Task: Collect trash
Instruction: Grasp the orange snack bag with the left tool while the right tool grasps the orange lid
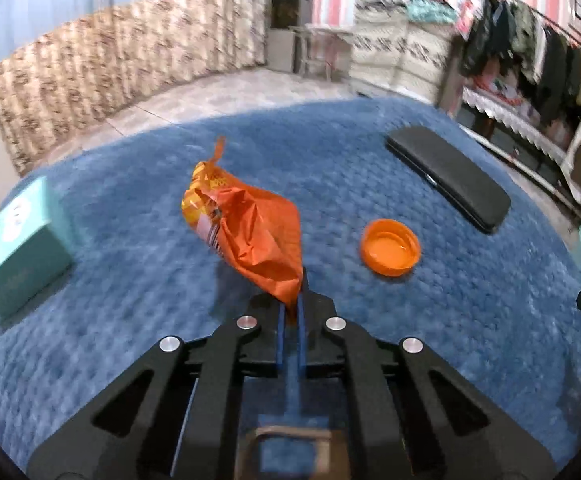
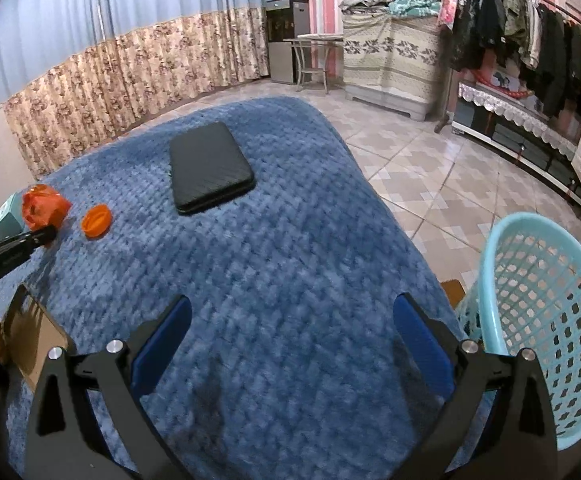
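left gripper (image 1: 290, 312) pinches orange wrapper (image 1: 250, 232) over blue blanket (image 2: 290, 240) (tiled floor (image 2: 430, 168) beyond).

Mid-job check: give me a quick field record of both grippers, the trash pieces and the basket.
left gripper: shut on the orange wrapper
right gripper: open, nothing between its jaws
orange cap: loose on the blue blanket, right of the wrapper
basket: light blue, beside the blanket's right edge
other items: black case, teal box

A black case (image 2: 209, 167) and a teal box (image 1: 20, 246) are seen lying well apart on the blue-covered table (image 2: 290, 260).
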Motion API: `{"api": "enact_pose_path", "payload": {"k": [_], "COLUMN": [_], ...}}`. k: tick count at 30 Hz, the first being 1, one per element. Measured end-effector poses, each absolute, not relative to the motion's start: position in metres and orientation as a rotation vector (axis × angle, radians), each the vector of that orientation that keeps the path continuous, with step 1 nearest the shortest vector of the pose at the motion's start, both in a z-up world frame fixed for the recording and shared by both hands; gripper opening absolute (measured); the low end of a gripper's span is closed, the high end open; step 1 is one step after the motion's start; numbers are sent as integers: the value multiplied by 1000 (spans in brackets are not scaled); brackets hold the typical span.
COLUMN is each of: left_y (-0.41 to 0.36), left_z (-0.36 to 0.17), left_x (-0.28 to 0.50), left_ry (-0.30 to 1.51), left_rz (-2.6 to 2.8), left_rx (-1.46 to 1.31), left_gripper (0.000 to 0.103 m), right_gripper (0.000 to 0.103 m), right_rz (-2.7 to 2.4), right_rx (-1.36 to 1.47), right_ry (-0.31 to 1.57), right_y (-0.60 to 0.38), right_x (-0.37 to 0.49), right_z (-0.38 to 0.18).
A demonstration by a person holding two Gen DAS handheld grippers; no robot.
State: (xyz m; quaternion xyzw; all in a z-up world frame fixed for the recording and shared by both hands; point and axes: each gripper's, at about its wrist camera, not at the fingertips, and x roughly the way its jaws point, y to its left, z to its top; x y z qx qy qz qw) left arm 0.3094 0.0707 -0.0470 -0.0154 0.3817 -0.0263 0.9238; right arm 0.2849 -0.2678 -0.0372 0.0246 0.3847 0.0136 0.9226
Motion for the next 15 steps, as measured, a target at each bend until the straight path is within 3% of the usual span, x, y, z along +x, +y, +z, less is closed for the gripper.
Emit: {"api": "enact_pose_path", "payload": {"k": [15], "left_y": [150], "left_z": [-51], "left_x": [277], "left_ry": [689], "left_rz": [144], "left_rx": [-250], "left_gripper": [3], "right_gripper": [99], "right_rz": [257], "right_rx": [-117], "right_ry": [737], "right_y": [-165], "right_x": [326], "right_z": [-35]}}
